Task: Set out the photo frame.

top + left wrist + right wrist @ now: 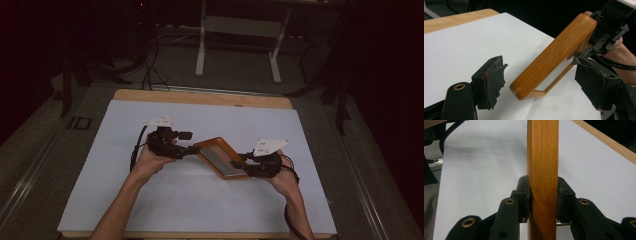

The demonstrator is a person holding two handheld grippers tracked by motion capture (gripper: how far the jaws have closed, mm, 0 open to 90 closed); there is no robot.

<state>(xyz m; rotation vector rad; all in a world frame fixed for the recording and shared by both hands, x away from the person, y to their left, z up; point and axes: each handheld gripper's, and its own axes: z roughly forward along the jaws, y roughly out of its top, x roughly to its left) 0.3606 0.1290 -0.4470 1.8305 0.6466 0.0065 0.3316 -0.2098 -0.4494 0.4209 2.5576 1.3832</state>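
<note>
White table sheet [461, 45] backs the left hand-held gripper [541, 82] gaping beside the wooden frame [554, 60].

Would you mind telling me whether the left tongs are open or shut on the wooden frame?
Open. In the left gripper view the left tongs stand apart either side of the wooden frame, neither pad touching it.

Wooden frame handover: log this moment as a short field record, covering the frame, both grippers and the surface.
object: wooden frame with a pane set in it, lifted and tilted
right gripper: shut on the frame's edge, a pad pressed on either side
left gripper: jaws open, pads clear of the frame; the frame's near corner lies between them
held by: right gripper alone
surface: white sheet over a wooden table
hands: one on each gripper, coming in from the bottom of the high view
</note>
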